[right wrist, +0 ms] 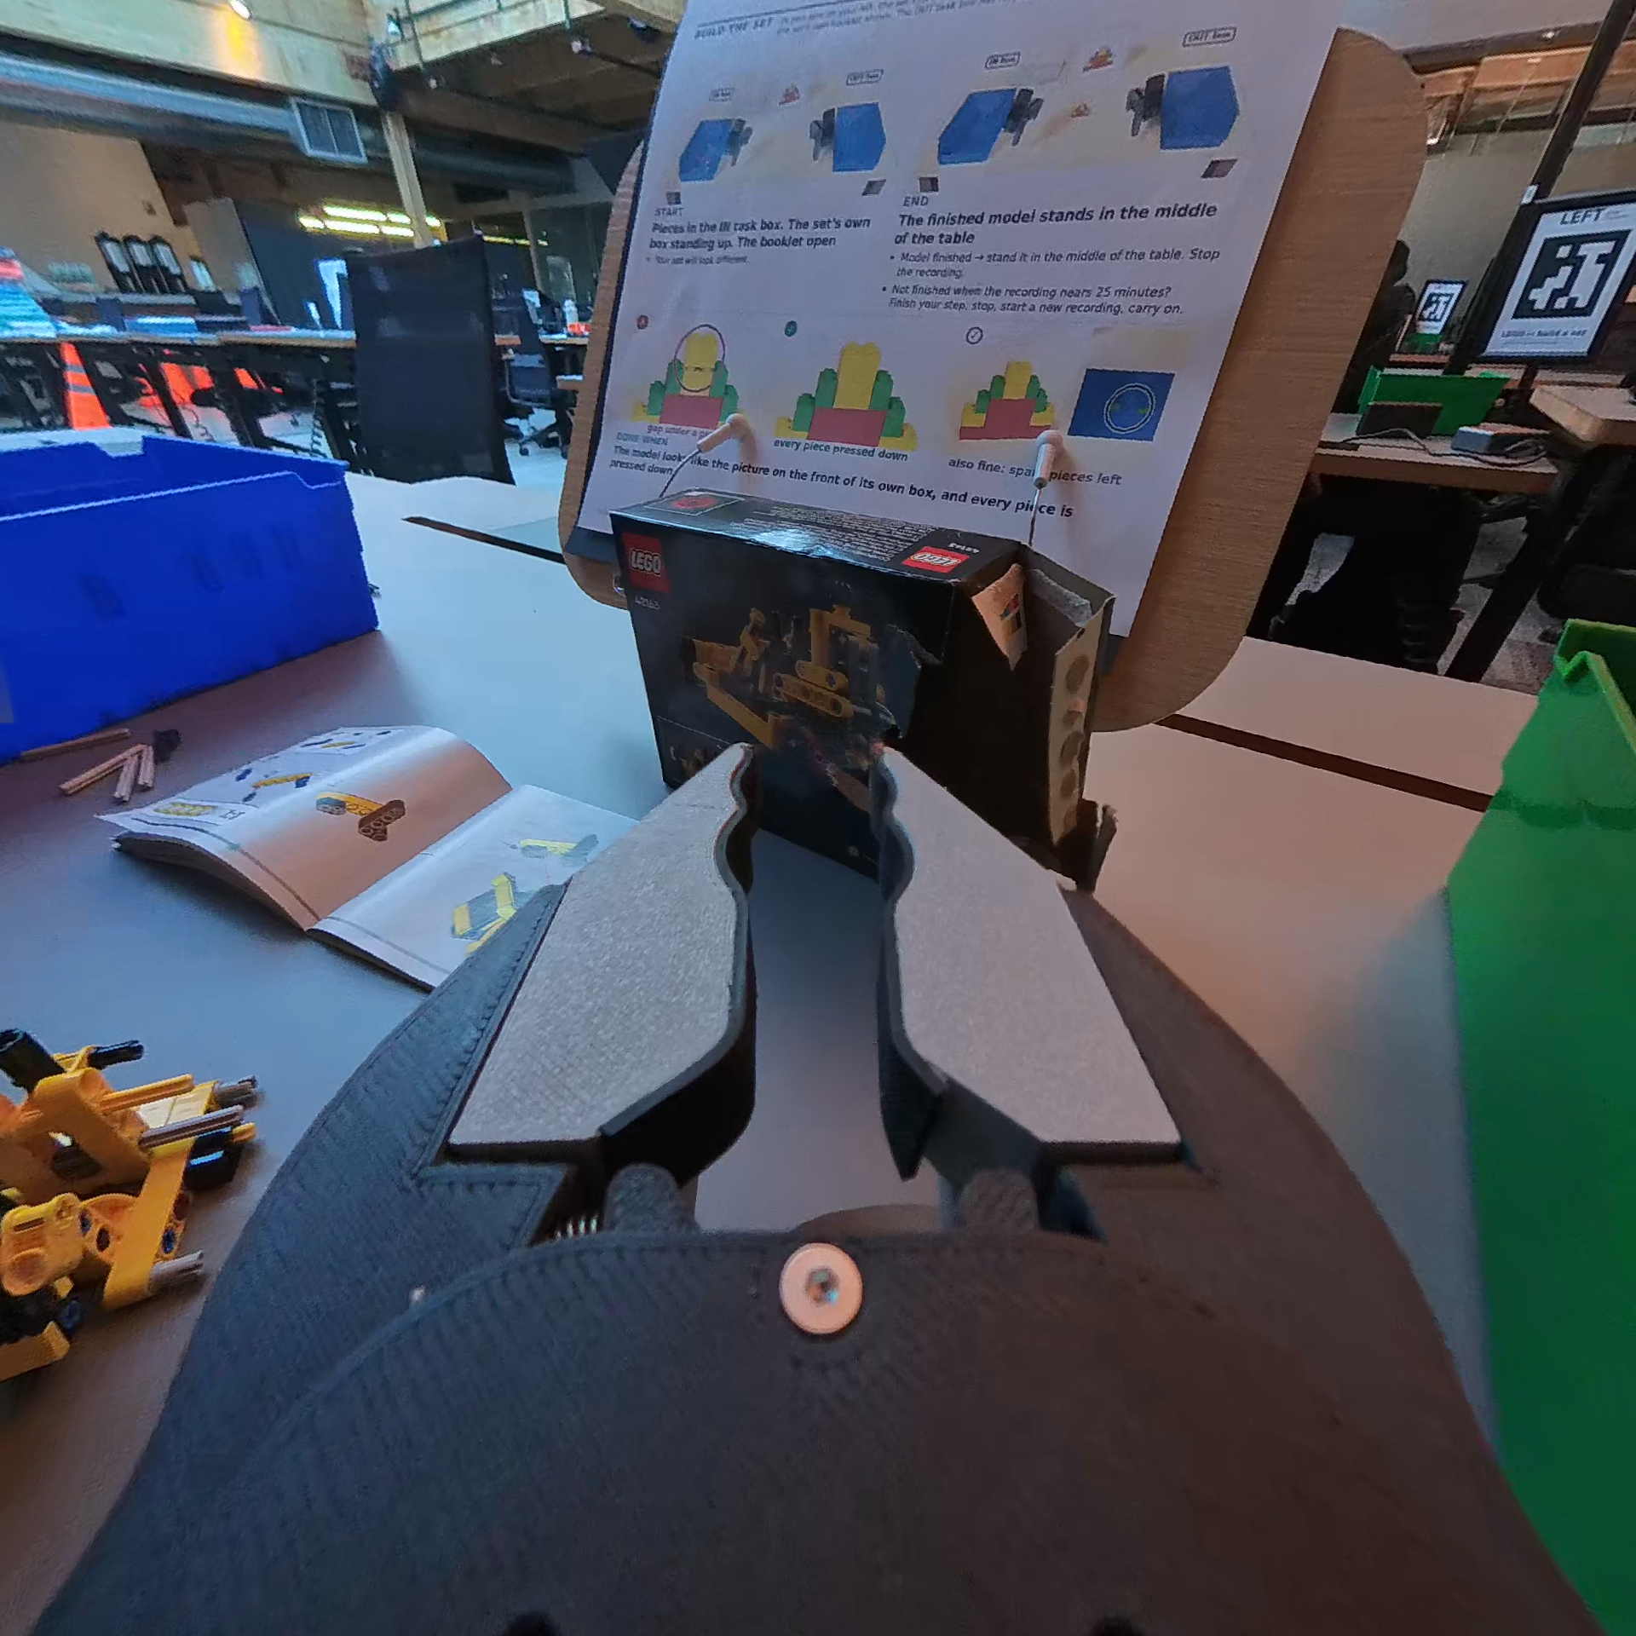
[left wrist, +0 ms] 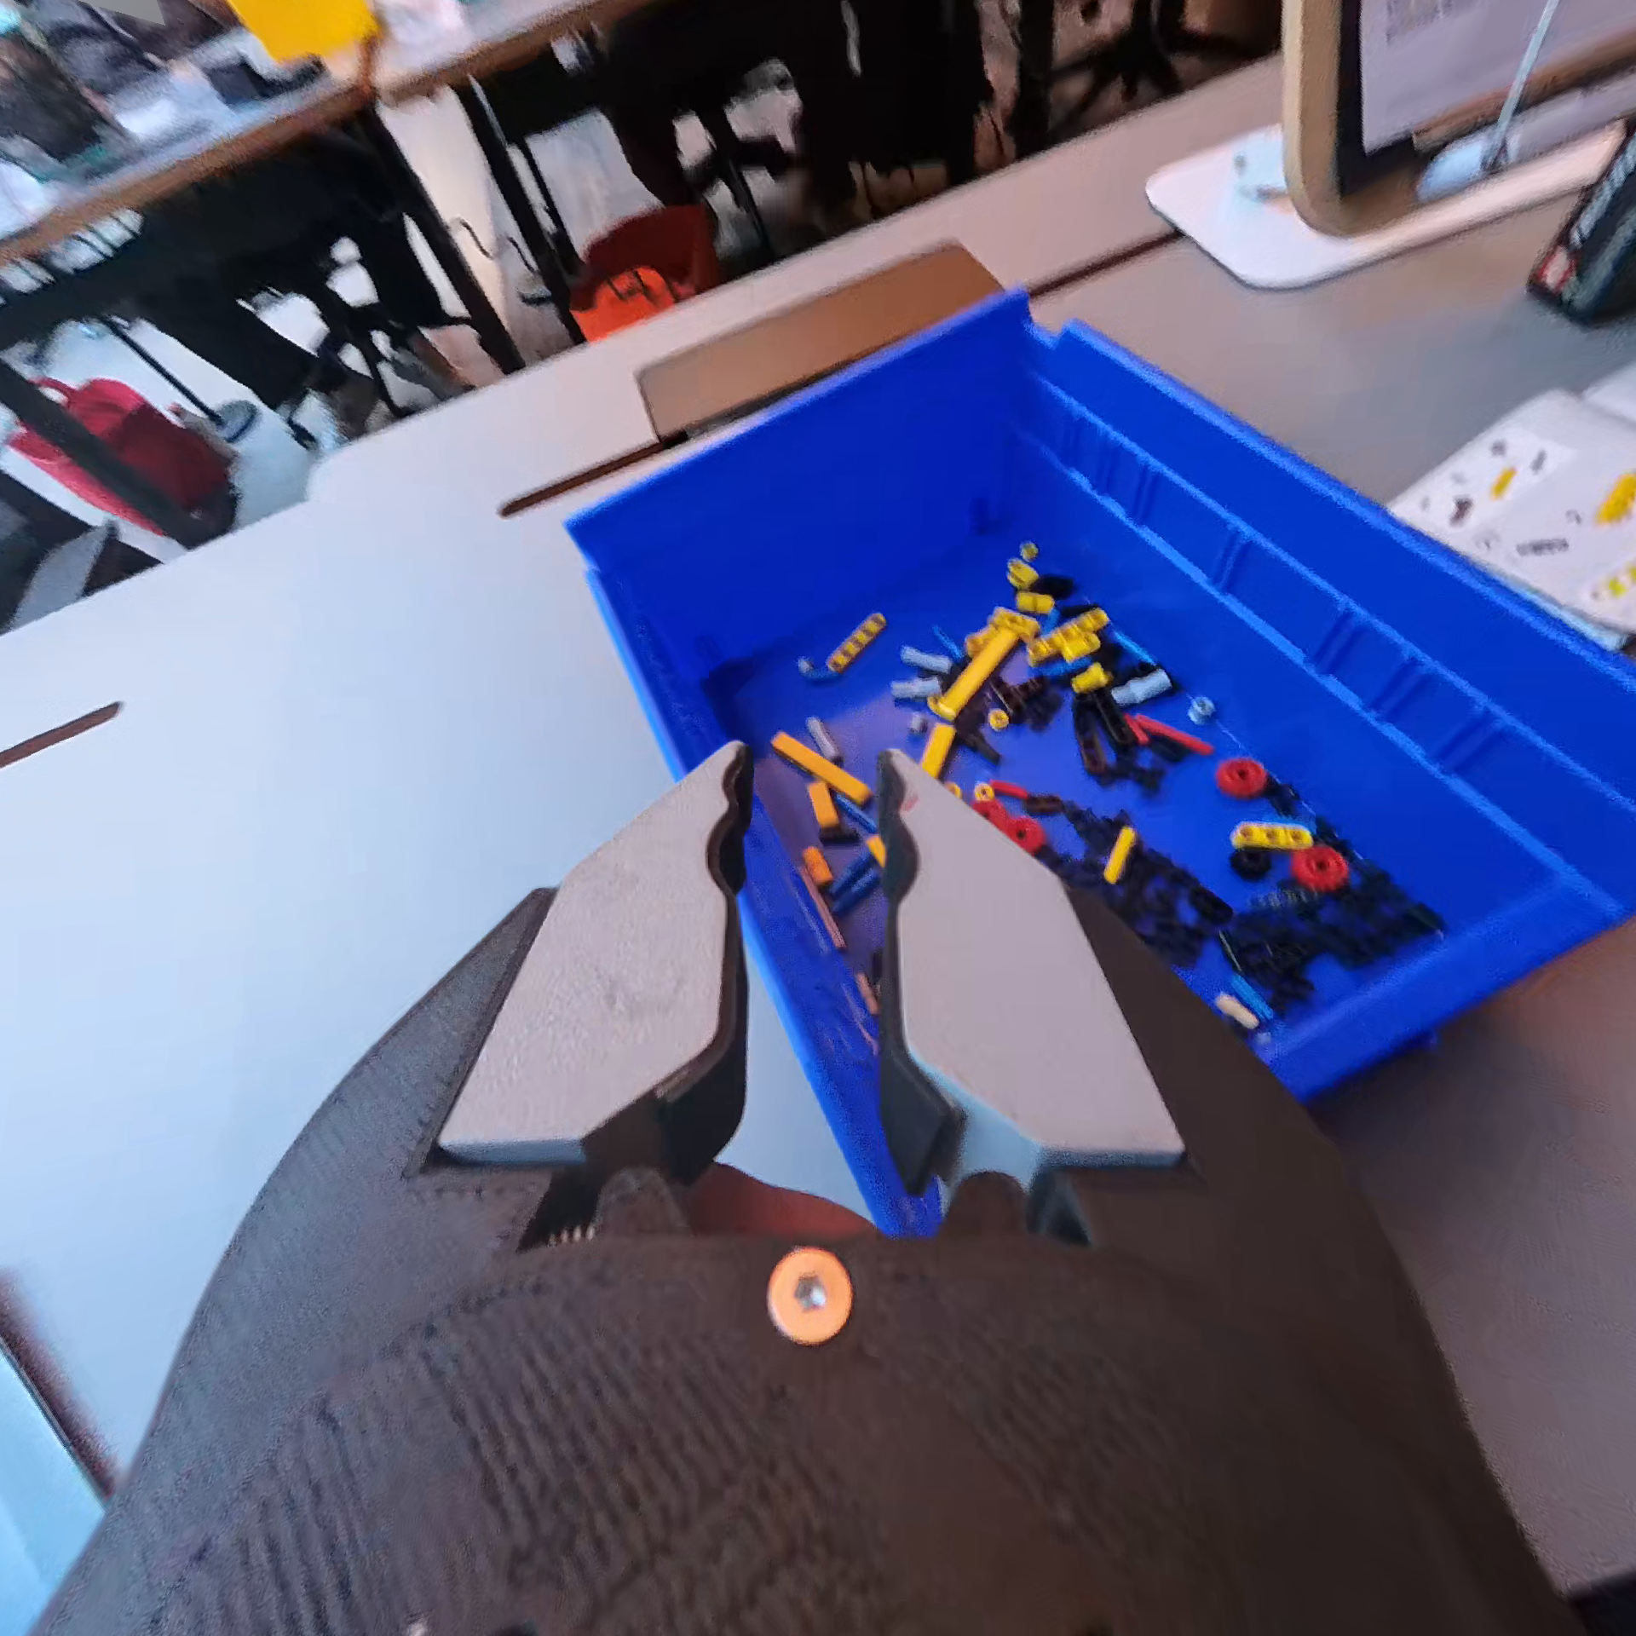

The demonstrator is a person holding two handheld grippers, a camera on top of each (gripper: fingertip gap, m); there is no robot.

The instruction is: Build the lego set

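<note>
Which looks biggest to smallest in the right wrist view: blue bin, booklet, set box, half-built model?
1. Booklet and set box: alike, nearness unsure.
2. Blue bin, cropped at the frame edge.
3. Half-built model, also cropped.

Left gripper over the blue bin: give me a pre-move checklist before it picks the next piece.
1. Left gripper open and empty: ok.
2. Left gripper above the blue bin, near its corner: ok.
3. Loose pieces left in the bin: ok.
4. Which piece the step needs: cannot tell.
5. Right gripper open, empty: ok.
6. Booklet lying open, partial model on the table: ok.
</note>
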